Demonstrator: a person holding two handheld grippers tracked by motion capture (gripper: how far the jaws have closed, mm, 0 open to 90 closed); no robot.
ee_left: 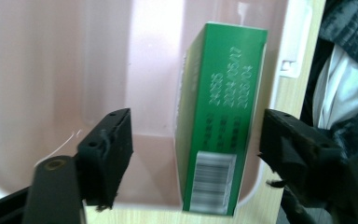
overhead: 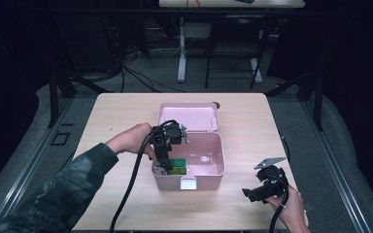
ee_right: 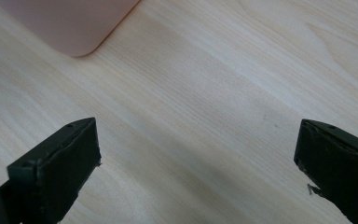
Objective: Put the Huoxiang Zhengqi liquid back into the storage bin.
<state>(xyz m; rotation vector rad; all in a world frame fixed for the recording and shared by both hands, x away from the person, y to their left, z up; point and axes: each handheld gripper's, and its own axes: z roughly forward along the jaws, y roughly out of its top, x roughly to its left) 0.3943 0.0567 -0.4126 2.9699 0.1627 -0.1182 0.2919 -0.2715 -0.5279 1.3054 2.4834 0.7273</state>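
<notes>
Now green carton (ee_left: 219, 121) upright — long axis vertical

The high view looks forward and down from above the person's side onto the pale wooden table (overhead: 126, 111) — far off. The left gripper view peers closely into the open pink plastic box (ee_left: 51, 70); the right gripper view hovers close over the tabletop — sharing one box corner (ee_right: 74, 28).

— What is seen of the surfaces ahead of the left gripper (ee_left: 196, 140)?
— Smooth, faintly glossy pink plastic is shown by the box (ee_left: 74, 70); printed green cardboard by the carton (ee_left: 219, 93) between the matt black jaws.
— And beneath the right gripper (ee_right: 196, 168)?
— A pale, matt wood-grain tabletop (ee_right: 214, 93) is seen.
</notes>
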